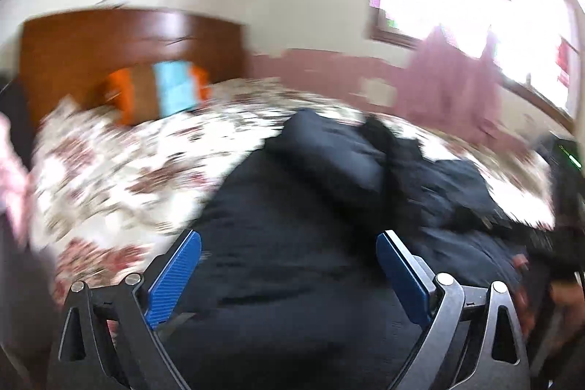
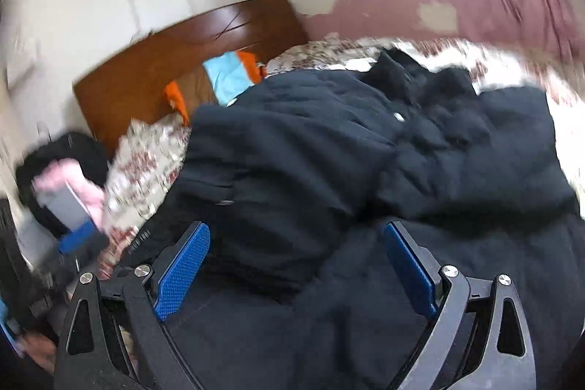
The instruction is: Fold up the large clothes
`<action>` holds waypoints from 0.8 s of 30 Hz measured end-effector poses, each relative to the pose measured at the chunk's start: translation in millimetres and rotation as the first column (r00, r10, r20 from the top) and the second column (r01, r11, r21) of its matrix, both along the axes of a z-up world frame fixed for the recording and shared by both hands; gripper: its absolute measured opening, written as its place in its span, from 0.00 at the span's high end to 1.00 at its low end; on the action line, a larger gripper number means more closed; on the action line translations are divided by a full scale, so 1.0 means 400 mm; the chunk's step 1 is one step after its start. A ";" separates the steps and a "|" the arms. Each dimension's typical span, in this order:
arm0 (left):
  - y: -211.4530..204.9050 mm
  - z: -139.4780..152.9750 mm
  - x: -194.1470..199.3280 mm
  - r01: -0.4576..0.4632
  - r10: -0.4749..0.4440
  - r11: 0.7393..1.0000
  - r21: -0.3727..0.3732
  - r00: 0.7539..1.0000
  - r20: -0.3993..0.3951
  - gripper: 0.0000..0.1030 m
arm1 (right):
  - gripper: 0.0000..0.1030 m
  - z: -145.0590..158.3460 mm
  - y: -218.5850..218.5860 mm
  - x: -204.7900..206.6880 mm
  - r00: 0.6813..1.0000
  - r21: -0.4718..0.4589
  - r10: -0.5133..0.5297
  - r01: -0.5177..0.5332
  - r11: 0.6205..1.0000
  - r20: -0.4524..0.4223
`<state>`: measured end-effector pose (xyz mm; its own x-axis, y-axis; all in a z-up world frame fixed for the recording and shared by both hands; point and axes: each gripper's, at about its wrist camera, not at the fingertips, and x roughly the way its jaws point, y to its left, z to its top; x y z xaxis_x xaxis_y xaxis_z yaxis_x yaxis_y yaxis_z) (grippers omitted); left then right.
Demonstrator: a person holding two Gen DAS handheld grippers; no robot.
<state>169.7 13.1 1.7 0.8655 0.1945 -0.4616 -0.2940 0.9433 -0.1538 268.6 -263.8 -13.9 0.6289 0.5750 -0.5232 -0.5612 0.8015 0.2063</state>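
Here, one dark coat [image 2: 365,152] on one floral bed [image 1: 120,170]; both grippers' fingers [image 1: 175,276] [image 2: 182,273] wide, empty.

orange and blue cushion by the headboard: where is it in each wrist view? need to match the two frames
Left wrist: the cushion sits upper left, against the wooden headboard, beyond the floral bedspread.
Right wrist: the cushion sits upper centre-left, partly hidden by the black coat.
Shared landmark: the headboard, with the cushion leaning on it.
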 end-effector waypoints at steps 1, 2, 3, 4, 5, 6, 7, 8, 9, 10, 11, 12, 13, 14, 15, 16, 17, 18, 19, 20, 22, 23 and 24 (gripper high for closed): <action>0.036 -0.006 -0.005 -0.041 0.041 0.999 -0.029 0.999 -0.001 0.05 | 0.10 0.008 0.030 -0.012 0.999 -0.041 0.006 -0.005 0.999 0.036; 0.069 -0.012 -0.010 -0.075 0.075 0.995 -0.061 0.997 0.001 0.05 | 0.10 0.013 0.065 -0.030 0.997 -0.089 0.019 -0.012 0.996 0.079; 0.087 -0.017 -0.011 -0.093 0.094 0.992 -0.079 0.996 0.002 0.05 | 0.10 0.018 0.099 -0.049 0.991 -0.139 0.047 -0.030 0.990 0.122; 0.112 -0.024 -0.015 -0.117 0.118 0.988 -0.105 0.993 0.003 0.05 | 0.10 0.017 0.133 -0.071 0.983 -0.193 0.079 -0.047 0.980 0.164; 0.127 -0.031 -0.008 -0.129 0.131 0.984 -0.124 0.991 0.003 0.05 | 0.10 0.020 0.155 -0.084 0.977 -0.231 0.092 -0.046 0.972 0.191; 0.144 -0.036 -0.006 -0.138 0.140 0.980 -0.145 0.990 0.000 0.05 | 0.10 0.016 0.183 -0.101 0.967 -0.288 0.103 -0.033 0.957 0.233; 0.160 -0.043 -0.002 -0.143 0.144 0.976 -0.165 0.990 -0.005 0.05 | 0.10 0.010 0.205 -0.110 0.959 -0.340 0.099 -0.003 0.940 0.267; 0.172 -0.049 0.002 -0.143 0.143 0.973 -0.182 0.990 -0.010 0.05 | 0.10 0.007 0.224 -0.113 0.952 -0.383 0.087 0.033 0.923 0.293; 0.178 -0.053 0.003 -0.140 0.141 0.972 -0.189 0.990 -0.012 0.05 | 0.10 0.002 0.232 -0.111 0.949 -0.400 0.077 0.054 0.915 0.305; 0.183 -0.057 0.006 -0.137 0.137 0.972 -0.194 0.991 -0.014 0.05 | 0.10 0.001 0.232 -0.105 0.950 -0.399 0.064 0.067 0.914 0.306; 0.184 -0.058 0.009 -0.134 0.133 0.972 -0.192 0.991 -0.017 0.05 | 0.11 0.006 0.224 -0.096 0.953 -0.382 0.038 0.083 0.921 0.300; 0.184 -0.060 0.012 -0.130 0.129 0.974 -0.185 0.991 -0.019 0.05 | 0.13 0.011 0.210 -0.088 0.956 -0.361 0.015 0.095 0.928 0.291; 0.184 -0.060 0.013 -0.127 0.125 0.977 -0.174 0.992 -0.020 0.05 | 0.16 0.019 0.197 -0.083 0.961 -0.333 -0.001 0.098 0.938 0.278; 0.183 -0.061 0.015 -0.124 0.122 0.979 -0.165 0.992 -0.019 0.05 | 0.30 0.034 0.171 -0.075 0.967 -0.282 -0.021 0.094 0.955 0.253; 0.180 -0.060 0.018 -0.120 0.118 0.981 -0.155 0.993 -0.019 0.05 | 0.45 0.042 0.151 -0.068 0.970 -0.247 -0.036 0.097 0.964 0.241; 0.177 -0.059 0.025 -0.116 0.115 0.982 -0.146 0.993 -0.018 0.05 | 0.50 0.055 0.124 -0.063 0.970 -0.207 -0.065 0.115 0.972 0.236; 0.176 -0.058 0.028 -0.115 0.114 0.983 -0.145 0.993 -0.017 0.05 | 0.55 0.057 0.107 -0.054 0.968 -0.187 -0.085 0.131 0.974 0.237; 0.173 -0.057 0.034 -0.111 0.109 0.983 -0.146 0.994 -0.015 0.05 | 0.63 0.063 0.079 -0.048 0.964 -0.156 -0.114 0.154 0.976 0.240; 0.169 -0.055 0.042 -0.103 0.102 0.984 -0.147 0.995 -0.013 0.05 | 0.67 0.069 0.054 -0.046 0.960 -0.133 -0.135 0.172 0.976 0.246; 0.162 -0.052 0.053 -0.094 0.093 0.985 -0.144 0.996 -0.013 0.05 | 0.80 0.077 0.026 -0.035 0.952 -0.120 -0.157 0.193 0.974 0.262; 0.149 -0.044 0.075 -0.072 0.071 0.989 -0.127 0.997 -0.015 0.05 | 0.87 0.095 -0.028 -0.019 0.929 -0.119 -0.195 0.243 0.963 0.315; 0.143 -0.038 0.089 -0.060 0.058 0.991 -0.117 0.998 -0.020 0.05 | 0.91 0.103 -0.044 -0.008 0.922 -0.124 -0.197 0.250 0.960 0.332; 0.135 -0.029 0.105 -0.042 0.040 0.993 -0.109 0.999 -0.020 0.05 | 0.92 0.110 -0.065 0.000 0.914 -0.133 -0.205 0.265 0.955 0.350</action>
<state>211.7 67.2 -9.7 0.8491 0.1772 -0.4976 -0.3360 0.9081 -0.2501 268.7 -289.7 30.1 0.8879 0.3084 -0.3414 -0.3640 0.9247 -0.1115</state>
